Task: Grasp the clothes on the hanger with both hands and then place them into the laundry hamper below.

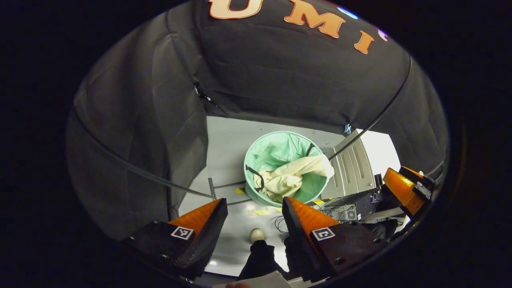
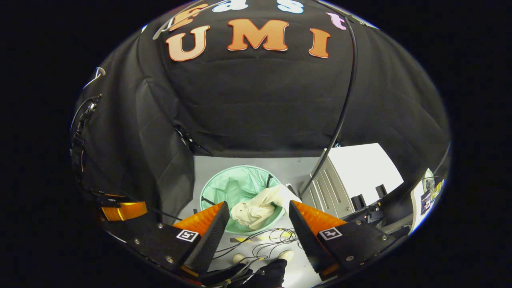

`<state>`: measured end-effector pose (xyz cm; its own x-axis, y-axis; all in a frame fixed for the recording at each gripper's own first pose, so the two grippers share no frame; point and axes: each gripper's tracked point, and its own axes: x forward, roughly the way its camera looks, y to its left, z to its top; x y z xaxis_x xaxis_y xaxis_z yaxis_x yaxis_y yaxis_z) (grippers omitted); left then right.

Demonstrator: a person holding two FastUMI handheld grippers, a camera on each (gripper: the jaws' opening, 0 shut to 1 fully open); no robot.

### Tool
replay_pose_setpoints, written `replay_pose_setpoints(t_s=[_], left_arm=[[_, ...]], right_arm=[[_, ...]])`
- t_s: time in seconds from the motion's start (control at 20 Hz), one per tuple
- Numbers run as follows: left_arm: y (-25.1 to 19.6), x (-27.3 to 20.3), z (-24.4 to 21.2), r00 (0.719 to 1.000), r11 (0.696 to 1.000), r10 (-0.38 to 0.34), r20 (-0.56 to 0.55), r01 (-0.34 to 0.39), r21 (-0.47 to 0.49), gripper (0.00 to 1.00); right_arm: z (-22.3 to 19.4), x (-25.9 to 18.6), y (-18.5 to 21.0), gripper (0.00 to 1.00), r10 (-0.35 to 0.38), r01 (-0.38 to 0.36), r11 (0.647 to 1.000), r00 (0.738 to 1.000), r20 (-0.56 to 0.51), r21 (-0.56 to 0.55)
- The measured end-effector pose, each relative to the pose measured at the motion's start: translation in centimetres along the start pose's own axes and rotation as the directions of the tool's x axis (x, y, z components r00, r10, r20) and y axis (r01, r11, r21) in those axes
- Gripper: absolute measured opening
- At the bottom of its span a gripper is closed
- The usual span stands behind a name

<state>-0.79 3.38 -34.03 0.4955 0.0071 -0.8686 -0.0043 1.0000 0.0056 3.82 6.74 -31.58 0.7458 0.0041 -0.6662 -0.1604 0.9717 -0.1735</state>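
A cream garment (image 1: 292, 176) lies crumpled inside the round mint-green laundry hamper (image 1: 272, 150), one corner draped over its right rim. The right gripper view shows the same garment (image 2: 260, 208) in the hamper (image 2: 232, 186) on the grey floor. My left gripper (image 1: 254, 208) is open above and in front of the hamper, nothing between its fingers. My right gripper (image 2: 259, 214) is also open and empty, held above the hamper. The right gripper (image 1: 404, 188) appears at the right edge of the left gripper view; the left gripper (image 2: 120, 210) appears at the left of the right gripper view.
A grey cabinet (image 1: 352, 168) stands right of the hamper, with dark equipment (image 1: 360, 206) in front of it. Loose cables (image 2: 264, 240) and yellow tape marks lie on the floor near the hamper. A black cable (image 2: 340, 108) hangs across the wall. A metal rack foot (image 1: 224, 188) stands left.
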Motion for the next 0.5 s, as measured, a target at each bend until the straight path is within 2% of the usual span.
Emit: replay_pose_setpoints(t_s=[0.2, 0.5], left_arm=[[-0.8, -2.9, 1.8, 0.999, 1.0, -0.014, 0.037, 0.014, 0.012, 0.92], [-1.8, -8.1, 7.4, 0.981, 0.999, -0.034, 0.192, 0.027, 0.04, 0.92]], right_arm=[[2.1, -1.8, 0.5, 0.93, 0.017, -0.018, 1.0, 0.999, 0.045, 0.007], [8.4, -5.5, 0.7, 0.94, 0.041, -0.046, 0.999, 0.985, 0.167, 0.027]])
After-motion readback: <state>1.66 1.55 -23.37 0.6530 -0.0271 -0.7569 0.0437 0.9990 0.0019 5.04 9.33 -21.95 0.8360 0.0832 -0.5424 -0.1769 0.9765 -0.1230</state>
